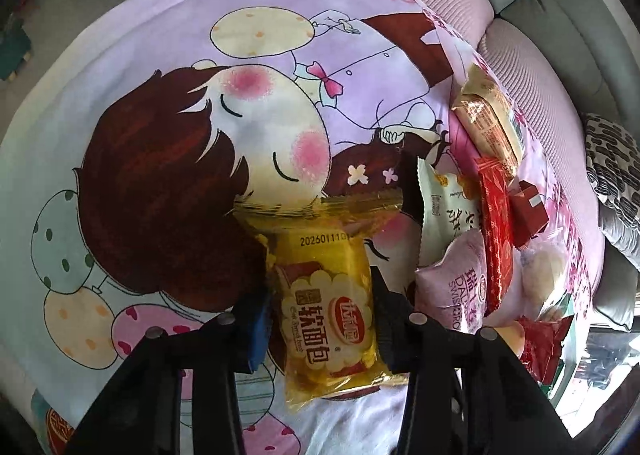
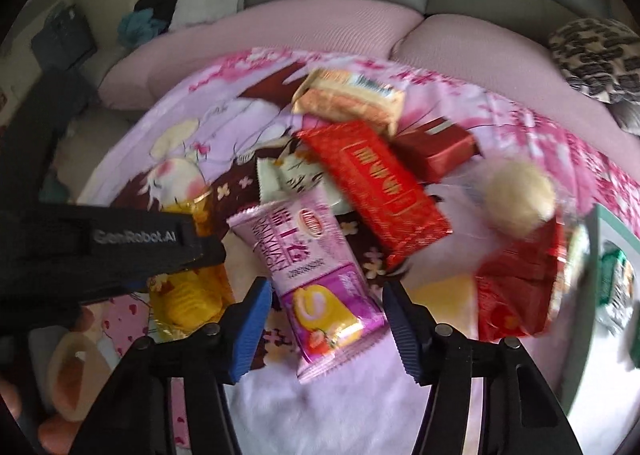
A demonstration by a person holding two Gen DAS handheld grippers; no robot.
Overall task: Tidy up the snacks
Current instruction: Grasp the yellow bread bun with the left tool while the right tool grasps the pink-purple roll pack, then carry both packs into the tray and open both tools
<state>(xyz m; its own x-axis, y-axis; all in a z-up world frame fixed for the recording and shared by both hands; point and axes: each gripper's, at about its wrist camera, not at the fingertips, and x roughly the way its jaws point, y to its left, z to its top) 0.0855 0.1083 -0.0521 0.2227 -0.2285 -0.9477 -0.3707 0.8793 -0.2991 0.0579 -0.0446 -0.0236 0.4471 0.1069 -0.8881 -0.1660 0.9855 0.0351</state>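
Bread packet pinched, roll cake next

My left gripper clamps the yellow bread packet on the blanket; my right gripper straddles the pink roll-cake packet, unclosed (slick film may slip).

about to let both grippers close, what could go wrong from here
1. The left gripper straddles the yellow bread pack; squeezing the soft bread could crush it.
2. The right gripper sits open around the pink swiss roll pack, whose top lies against the white packet and near the red bar; lifting might drag them.
3. The left gripper is close beside in the right view; the two may bump.
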